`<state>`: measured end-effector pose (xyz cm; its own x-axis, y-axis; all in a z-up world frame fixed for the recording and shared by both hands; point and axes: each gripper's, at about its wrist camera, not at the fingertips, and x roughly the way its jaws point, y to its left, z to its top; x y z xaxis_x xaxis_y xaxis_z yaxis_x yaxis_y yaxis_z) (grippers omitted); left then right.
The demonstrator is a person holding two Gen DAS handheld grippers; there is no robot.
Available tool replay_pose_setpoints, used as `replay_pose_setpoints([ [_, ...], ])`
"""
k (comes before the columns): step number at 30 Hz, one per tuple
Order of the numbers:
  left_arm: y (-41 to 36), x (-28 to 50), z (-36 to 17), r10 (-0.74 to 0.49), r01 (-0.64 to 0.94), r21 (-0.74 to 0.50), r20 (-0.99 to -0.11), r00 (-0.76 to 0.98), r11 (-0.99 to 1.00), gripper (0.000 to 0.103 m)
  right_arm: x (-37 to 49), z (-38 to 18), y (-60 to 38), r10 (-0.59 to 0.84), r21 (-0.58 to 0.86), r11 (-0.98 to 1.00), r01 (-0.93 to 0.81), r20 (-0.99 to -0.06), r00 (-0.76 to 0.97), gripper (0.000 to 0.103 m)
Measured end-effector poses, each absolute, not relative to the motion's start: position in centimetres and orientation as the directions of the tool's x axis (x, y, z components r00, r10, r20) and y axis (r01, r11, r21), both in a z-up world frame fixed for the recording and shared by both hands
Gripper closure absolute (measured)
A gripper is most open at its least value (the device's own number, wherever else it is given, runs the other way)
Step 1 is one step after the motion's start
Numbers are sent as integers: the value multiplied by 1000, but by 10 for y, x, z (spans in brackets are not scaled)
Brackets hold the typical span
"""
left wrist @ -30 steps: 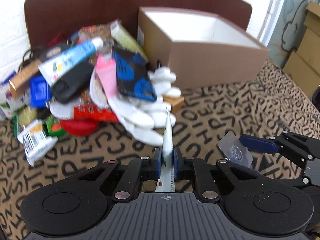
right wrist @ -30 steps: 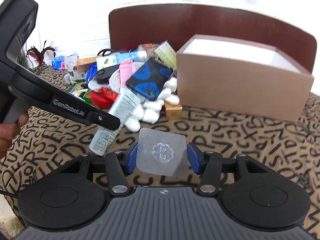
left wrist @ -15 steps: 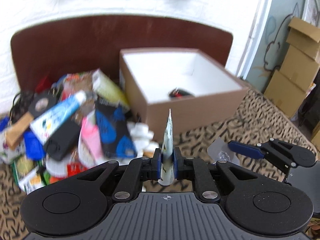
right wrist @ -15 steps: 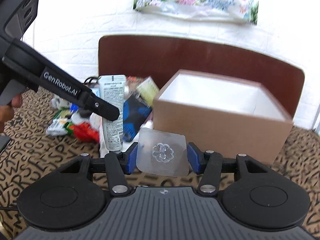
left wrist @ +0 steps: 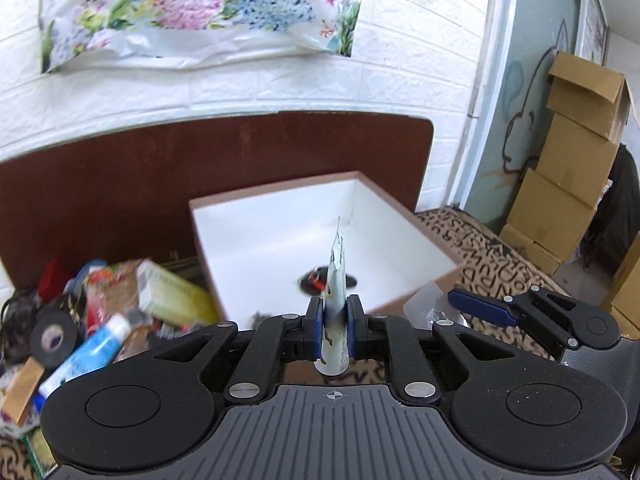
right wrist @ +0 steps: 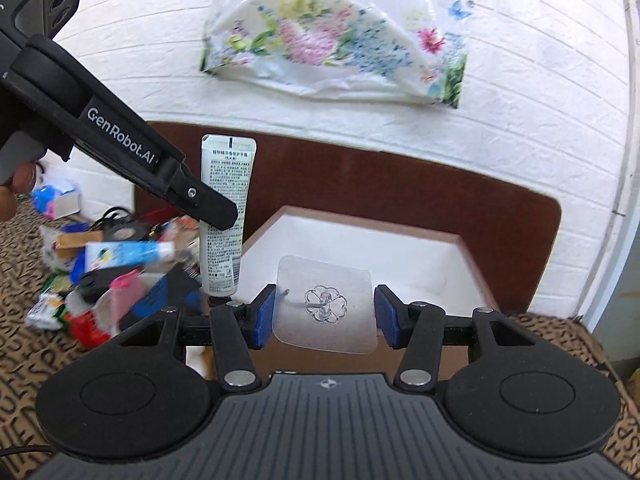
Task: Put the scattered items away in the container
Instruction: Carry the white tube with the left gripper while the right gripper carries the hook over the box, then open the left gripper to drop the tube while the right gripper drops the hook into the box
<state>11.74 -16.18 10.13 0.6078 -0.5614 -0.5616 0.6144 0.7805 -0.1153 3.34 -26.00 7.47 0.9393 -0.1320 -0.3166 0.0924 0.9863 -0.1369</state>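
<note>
My left gripper [left wrist: 332, 322] is shut on a white hand-cream tube [left wrist: 336, 280], held upright at the near edge of the open cardboard box [left wrist: 280, 204]. The tube also shows in the right wrist view [right wrist: 225, 216], pinched by the left gripper's fingers [right wrist: 204, 200]. My right gripper [right wrist: 325, 316] is shut on a clear square adhesive hook [right wrist: 326, 304], held in front of the box [right wrist: 360, 240]. The hook also shows in the left wrist view [left wrist: 426, 304]. A small dark item [left wrist: 316, 280] lies on the box's white floor.
A pile of scattered items lies left of the box: a blue-and-white tube [left wrist: 86, 354], black tape roll [left wrist: 54, 336], green packet [left wrist: 172, 296], pink tube [right wrist: 126, 294]. A brown headboard [left wrist: 120, 176] stands behind. Cardboard boxes [left wrist: 576, 168] are stacked at the right.
Both grippers have risen and moved toward the box with their items. The box's inside now fills more of both views; the pile has slid to the lower left.
</note>
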Motion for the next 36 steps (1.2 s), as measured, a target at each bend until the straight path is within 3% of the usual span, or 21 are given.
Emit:
replay_pose_setpoints([
  [10, -213, 179, 97, -534, 597, -103, -586, 610, 796, 96, 94, 81, -308, -192, -151, 978, 147, -356, 914, 46],
  [24, -260, 264, 32, -448, 562, -92, -713, 539, 822, 96, 183, 40, -372, -238, -160, 971, 179, -561, 793, 46],
  [36, -265, 304, -4, -385, 526, -80, -775, 501, 847, 95, 250, 20, -384, -305, -306, 944, 121, -678, 669, 46],
])
